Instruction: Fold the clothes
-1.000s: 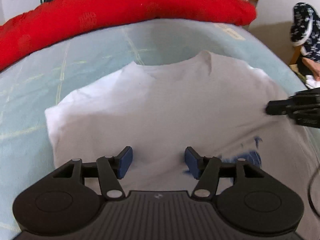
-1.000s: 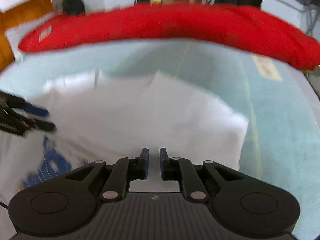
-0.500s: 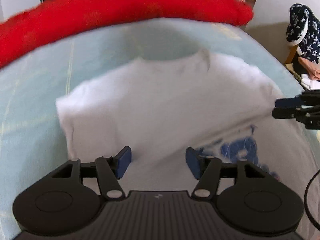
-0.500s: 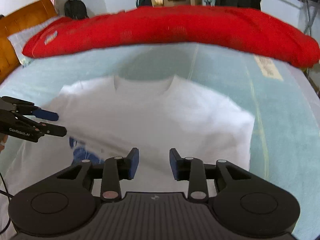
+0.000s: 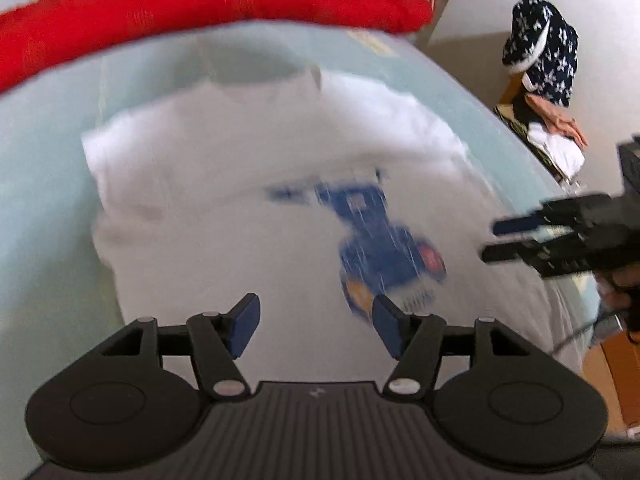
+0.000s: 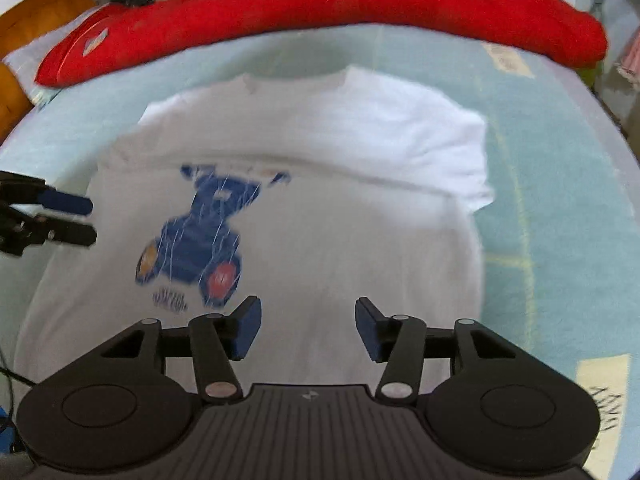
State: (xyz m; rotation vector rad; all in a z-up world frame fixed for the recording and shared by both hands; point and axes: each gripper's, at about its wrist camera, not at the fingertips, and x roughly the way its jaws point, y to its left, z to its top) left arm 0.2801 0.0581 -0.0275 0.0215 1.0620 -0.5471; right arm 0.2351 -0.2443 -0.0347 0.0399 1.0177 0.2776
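Across the bed [image 6: 560,200], a white T-shirt [image 6: 320,220] lies flat, print [image 6: 196,236] up; left tongs [image 5: 316,326] and right tongs [image 6: 308,328] hover released above its near hem.

- The bed [image 6: 560,208] showed bare pale-blue sheet at the right of the right wrist frame, open for a gripper to pass.
- A red bolster [image 6: 320,12] ran across the top of both frames and closed off the far edge.
- The white T-shirt [image 6: 320,220] lay flat in mid-frame, low enough to pass over.
- Both grippers stood spread above it: the left gripper [image 5: 314,330] at bottom centre, the right gripper [image 6: 308,330] likewise, well apart.
- A heap of clothes [image 5: 540,80] stood at upper right of the left wrist frame, off the bed.
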